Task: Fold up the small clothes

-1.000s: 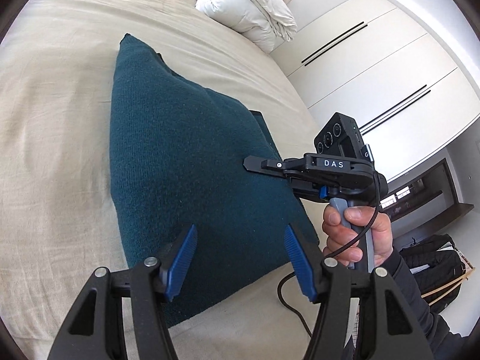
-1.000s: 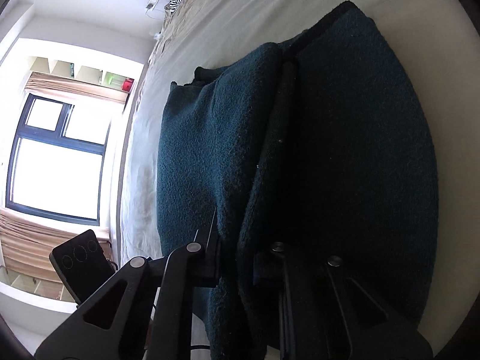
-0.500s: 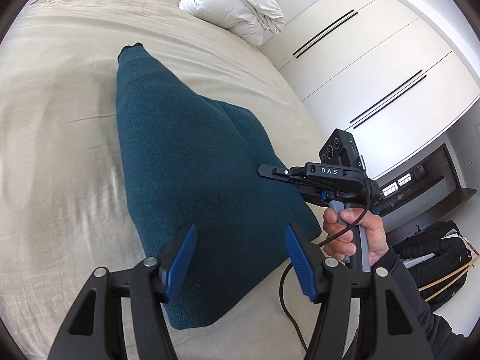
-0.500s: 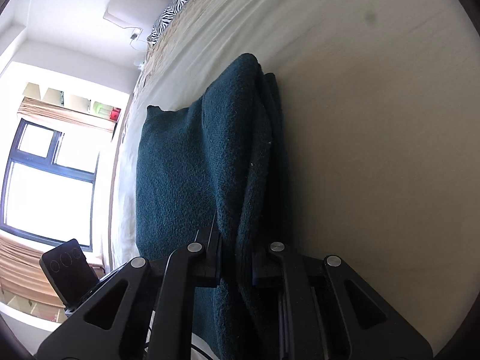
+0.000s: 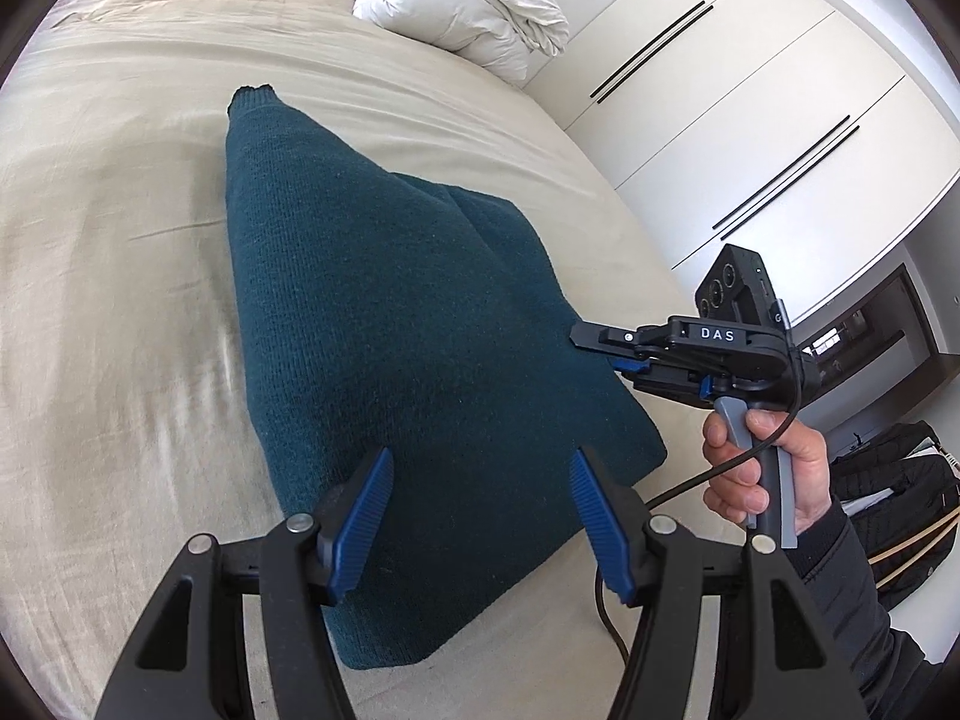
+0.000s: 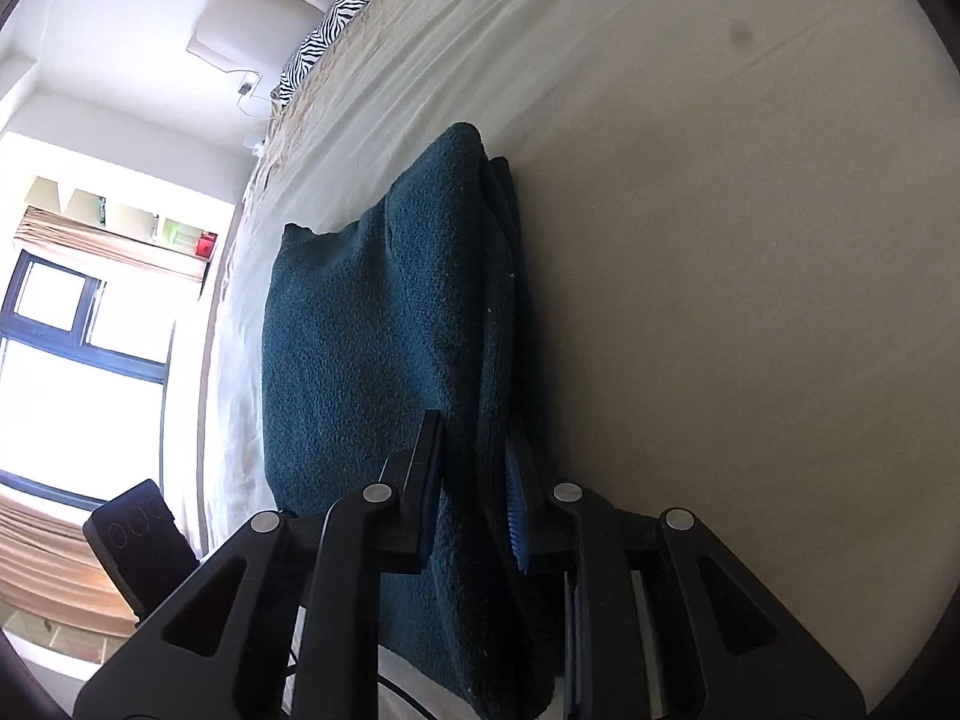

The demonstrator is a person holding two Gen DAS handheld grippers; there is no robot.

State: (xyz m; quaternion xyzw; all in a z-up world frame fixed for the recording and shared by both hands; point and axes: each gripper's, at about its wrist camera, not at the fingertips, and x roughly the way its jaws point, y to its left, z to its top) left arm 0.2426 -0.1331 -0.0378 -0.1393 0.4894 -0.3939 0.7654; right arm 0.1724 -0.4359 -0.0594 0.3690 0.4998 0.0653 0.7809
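The right gripper's [image 6: 474, 492] fingers straddle the folded edge of the teal knit garment [image 5: 384, 324] and are parting, the stacked layers between them; one blue ribbed pad [image 6: 515, 510] already shows clear of the cloth. The left gripper's [image 5: 480, 516] fingers stand well apart and empty above the garment's near hem. The beige bed [image 5: 108, 312] carries the garment, whose long axis runs from 6 o'clock near the left fingers to a narrow ribbed end at 11 o'clock. The right gripper sits at its 3 o'clock edge in the left wrist view, so that hand is nearer. The knit is thick, soft, nubbly; the sheet is smooth, faintly creased.
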